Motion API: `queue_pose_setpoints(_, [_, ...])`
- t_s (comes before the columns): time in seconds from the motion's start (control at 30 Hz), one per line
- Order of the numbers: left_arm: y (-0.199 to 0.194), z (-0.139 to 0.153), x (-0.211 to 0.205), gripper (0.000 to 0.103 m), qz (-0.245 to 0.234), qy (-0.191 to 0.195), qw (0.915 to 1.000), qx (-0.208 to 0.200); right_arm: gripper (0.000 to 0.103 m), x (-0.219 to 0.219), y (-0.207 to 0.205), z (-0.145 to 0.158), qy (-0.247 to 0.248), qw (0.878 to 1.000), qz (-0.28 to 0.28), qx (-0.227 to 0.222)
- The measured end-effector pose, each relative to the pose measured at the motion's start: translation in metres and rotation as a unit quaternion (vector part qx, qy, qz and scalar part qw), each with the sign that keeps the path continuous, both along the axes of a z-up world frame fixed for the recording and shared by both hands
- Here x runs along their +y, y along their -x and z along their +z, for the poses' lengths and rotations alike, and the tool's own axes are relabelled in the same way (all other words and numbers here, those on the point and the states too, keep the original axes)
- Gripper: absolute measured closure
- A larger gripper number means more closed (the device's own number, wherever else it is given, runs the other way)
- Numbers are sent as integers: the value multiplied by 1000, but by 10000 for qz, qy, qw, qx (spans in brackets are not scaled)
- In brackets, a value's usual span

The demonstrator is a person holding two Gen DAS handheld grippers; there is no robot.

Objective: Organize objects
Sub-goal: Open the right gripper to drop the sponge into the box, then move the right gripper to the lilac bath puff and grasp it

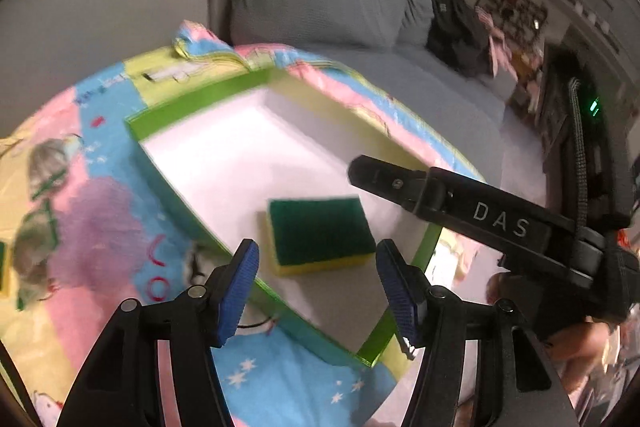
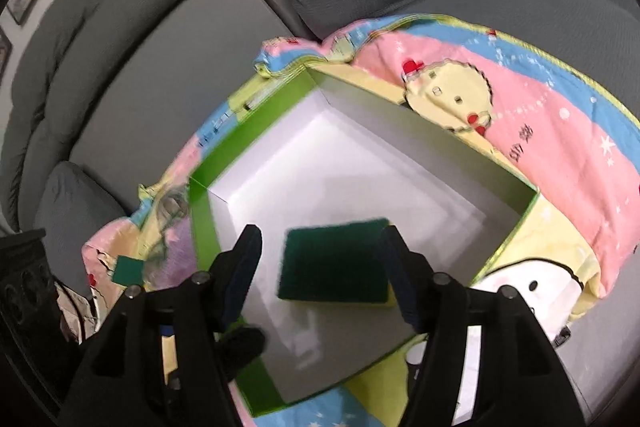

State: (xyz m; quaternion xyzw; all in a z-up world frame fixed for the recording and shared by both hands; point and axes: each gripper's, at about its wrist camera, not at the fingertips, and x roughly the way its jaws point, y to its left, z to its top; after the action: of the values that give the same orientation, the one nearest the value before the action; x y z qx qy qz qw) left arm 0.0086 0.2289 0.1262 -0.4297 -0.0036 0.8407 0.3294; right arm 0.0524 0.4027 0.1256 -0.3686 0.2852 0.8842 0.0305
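A sponge with a dark green top and a yellow base lies flat on the white floor of an open green-rimmed box. My left gripper hovers over the box's near wall, its blue pads wide apart and holding nothing. A black finger of the right gripper reaches in from the right, above the sponge. In the right wrist view the sponge sits blurred between the spread fingers of my right gripper, close to the right finger with a gap on the left. The pads do not press on it.
The box rests on a pink, blue and yellow cartoon blanket spread over a grey sofa with cushions behind. A second small green sponge lies on the blanket left of the box. A person's hand holds the right gripper.
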Motion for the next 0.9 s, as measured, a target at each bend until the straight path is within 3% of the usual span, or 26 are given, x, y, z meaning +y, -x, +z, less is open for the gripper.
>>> queue_pose_setpoints(0.03, [-3, 6, -9, 40, 89, -123, 9999, 81, 36, -2, -2, 5, 22, 9999, 16, 151])
queue_pose_setpoints(0.1, [-7, 17, -35, 30, 349, -460, 9980, 254, 28, -8, -4, 16, 64, 9989, 99, 443])
queue_pose_setpoints(0.13, [-7, 20, -45, 19, 501, -551, 9967, 332, 27, -13, -5, 20, 68, 9982, 165, 571])
queue_pose_setpoints(0.23, [-8, 17, -83, 17, 1220, -407, 9898, 608, 26, -27, -3, 29, 95, 9957, 415, 819])
queue_pose_setpoints(0.33, [-1, 2, -118, 17, 1844, -166, 9821, 358, 25, -47, 4, 32, 165, 9939, 663, 863])
queue_pose_setpoints(0.57, [2, -55, -204, 17, 3011, -230, 9513, -621, 25, -112, 34, 27, -26, 9921, 1204, 359])
queue_pose_setpoints(0.7, [1, -55, -227, 17, 3332, -353, 9406, -541, 25, -153, 49, 18, -167, 9877, 1545, 184])
queue_pose_setpoints(0.83, [-2, -61, -244, 17, 3543, -630, 9299, -761, 25, -189, 77, -3, -409, 9825, 1800, -232])
queue_pose_setpoints(0.9, [-5, -63, -249, 17, 3623, -687, 9257, -841, 32, -202, 93, -19, -478, 9806, 1838, -477])
